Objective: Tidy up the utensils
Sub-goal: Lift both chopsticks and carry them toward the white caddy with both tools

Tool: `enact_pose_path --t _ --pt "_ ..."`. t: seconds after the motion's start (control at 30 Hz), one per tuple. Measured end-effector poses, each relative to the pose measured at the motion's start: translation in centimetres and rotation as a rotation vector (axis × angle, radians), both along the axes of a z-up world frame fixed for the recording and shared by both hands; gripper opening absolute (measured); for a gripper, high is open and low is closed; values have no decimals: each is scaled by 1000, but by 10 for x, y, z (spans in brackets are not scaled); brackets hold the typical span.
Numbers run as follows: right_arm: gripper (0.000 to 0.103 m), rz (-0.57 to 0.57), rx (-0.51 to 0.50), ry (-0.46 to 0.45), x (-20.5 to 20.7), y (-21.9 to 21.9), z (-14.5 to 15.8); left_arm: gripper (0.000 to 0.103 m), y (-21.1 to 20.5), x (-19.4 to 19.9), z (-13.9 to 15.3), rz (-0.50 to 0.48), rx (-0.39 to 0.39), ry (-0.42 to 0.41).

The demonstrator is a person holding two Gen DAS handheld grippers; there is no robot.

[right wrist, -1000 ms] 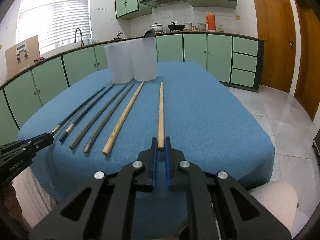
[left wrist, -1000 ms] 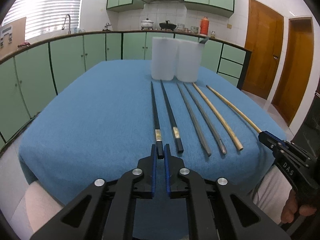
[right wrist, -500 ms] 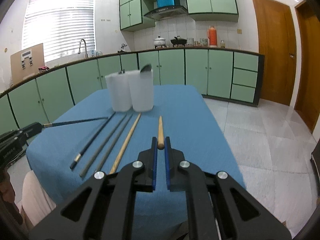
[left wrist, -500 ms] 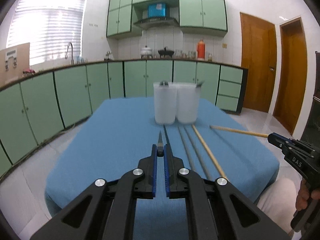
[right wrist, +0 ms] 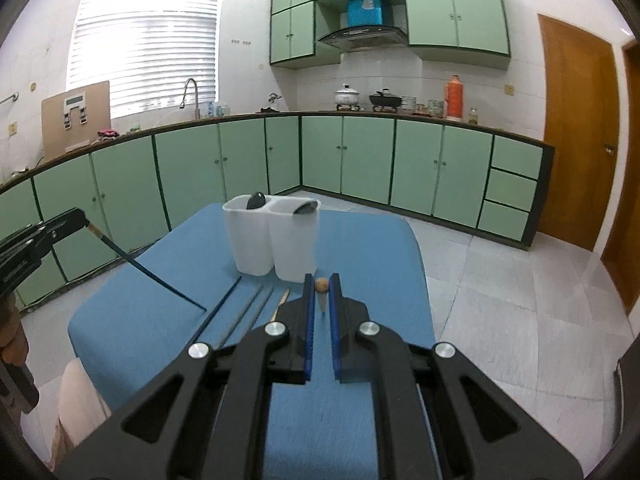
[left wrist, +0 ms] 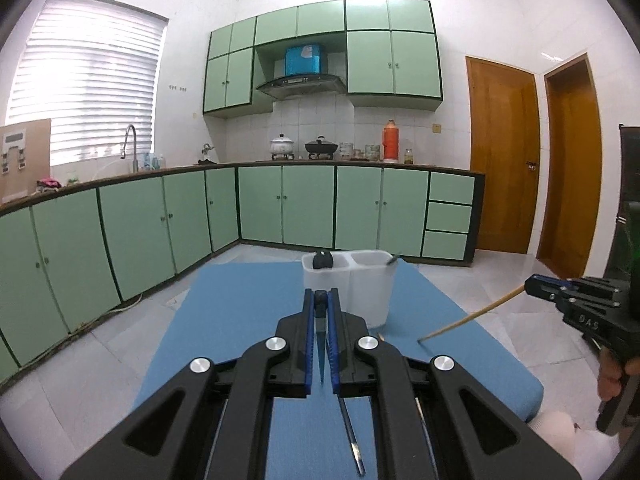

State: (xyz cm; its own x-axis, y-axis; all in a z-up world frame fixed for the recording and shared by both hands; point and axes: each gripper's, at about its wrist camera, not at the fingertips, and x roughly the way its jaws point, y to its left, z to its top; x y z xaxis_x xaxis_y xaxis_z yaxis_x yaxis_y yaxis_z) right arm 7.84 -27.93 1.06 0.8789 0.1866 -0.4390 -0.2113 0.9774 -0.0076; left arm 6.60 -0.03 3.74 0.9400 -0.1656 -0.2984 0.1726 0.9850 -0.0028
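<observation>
My left gripper [left wrist: 321,297] is shut on the thick end of a black chopstick [left wrist: 321,354], which hangs tip-down over the blue cloth; in the right wrist view this black chopstick [right wrist: 148,270] slants down from the left gripper [right wrist: 82,216]. My right gripper [right wrist: 321,280] is shut on the butt of a wooden chopstick [right wrist: 321,286]. From the left wrist view that wooden chopstick [left wrist: 472,318] slopes down from the right gripper [left wrist: 530,284]. Two white cups [right wrist: 272,240] stand side by side ahead, each holding a dark utensil.
On the blue-covered table [right wrist: 372,248] lie a second black chopstick [right wrist: 220,312], two grey ones [right wrist: 250,312] and a wooden one [right wrist: 282,302], pointing at the cups. Green cabinets and tiled floor surround the table. A hand [left wrist: 612,372] grips the right tool.
Both grippers have risen well above the table, each lifting its chopstick off the cloth by the near end. The cups now sit lower in both views.
</observation>
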Motion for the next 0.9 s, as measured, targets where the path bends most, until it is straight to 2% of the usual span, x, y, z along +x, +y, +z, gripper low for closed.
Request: enact_pose_path --t 0.3,0.5,0.9 --pt "6 73 11 65 32 5 30 6 6 36 16 -18 -24 30" --pt "6 117 18 98 43 7 41 6 9 43 22 -19 -25 31" --pt "6 153 17 99 53 4 65 6 11 53 33 -28 -28 15"
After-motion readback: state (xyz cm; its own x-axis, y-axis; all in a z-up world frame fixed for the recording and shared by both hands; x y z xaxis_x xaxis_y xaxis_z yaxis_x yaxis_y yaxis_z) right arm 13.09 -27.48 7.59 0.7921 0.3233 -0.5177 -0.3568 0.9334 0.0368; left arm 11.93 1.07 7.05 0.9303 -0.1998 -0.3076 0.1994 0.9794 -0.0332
